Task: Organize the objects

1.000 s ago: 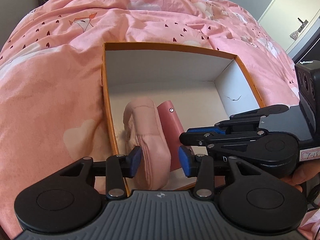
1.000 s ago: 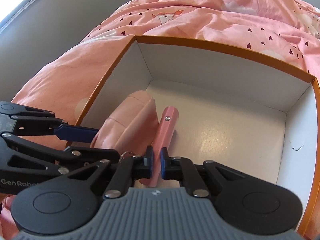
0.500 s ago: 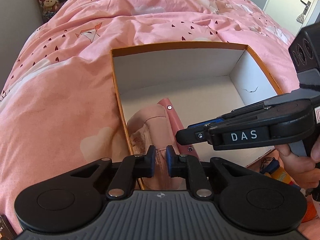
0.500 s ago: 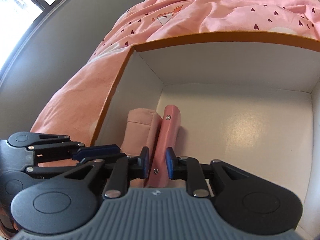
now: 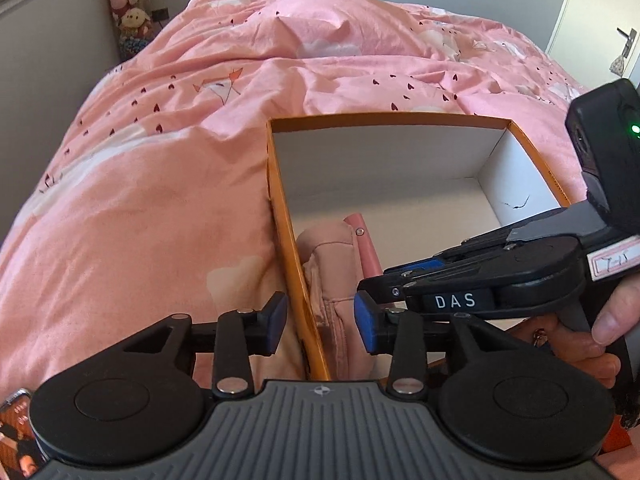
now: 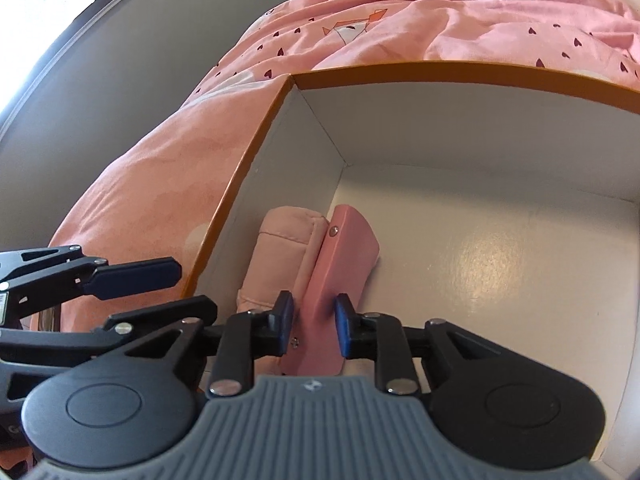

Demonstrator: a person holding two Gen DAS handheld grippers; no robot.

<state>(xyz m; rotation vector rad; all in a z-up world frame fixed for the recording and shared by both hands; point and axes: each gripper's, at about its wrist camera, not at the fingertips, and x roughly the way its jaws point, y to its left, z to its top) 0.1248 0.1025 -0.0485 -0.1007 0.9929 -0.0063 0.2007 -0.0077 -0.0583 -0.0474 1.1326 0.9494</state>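
Note:
An orange-rimmed box (image 5: 388, 118) with a white inside lies on the bed. A padded pink pouch (image 5: 332, 264) stands on edge against its left wall, and a flat pink wallet (image 5: 362, 240) leans on the pouch. My left gripper (image 5: 320, 320) is opening. Its pads straddle the box's left wall and the pouch and press on neither. In the right wrist view, my right gripper (image 6: 314, 320) sits low in the box (image 6: 440, 70). The wallet (image 6: 344, 256) is between its slightly parted pads and rests on the pouch (image 6: 284, 232), and no squeeze shows.
A pink duvet (image 5: 160, 200) with small hearts covers the bed around the box. Plush toys (image 5: 128, 12) stand in the far left corner and a white door (image 5: 600, 20) is at the far right. A hand (image 5: 612, 312) holds the right gripper's handle.
The left jaws closed at the pouch's top, then spread again as that gripper drew back. The right jaws parted from a tight pinch on the wallet. Pouch and wallet now stand against the left wall.

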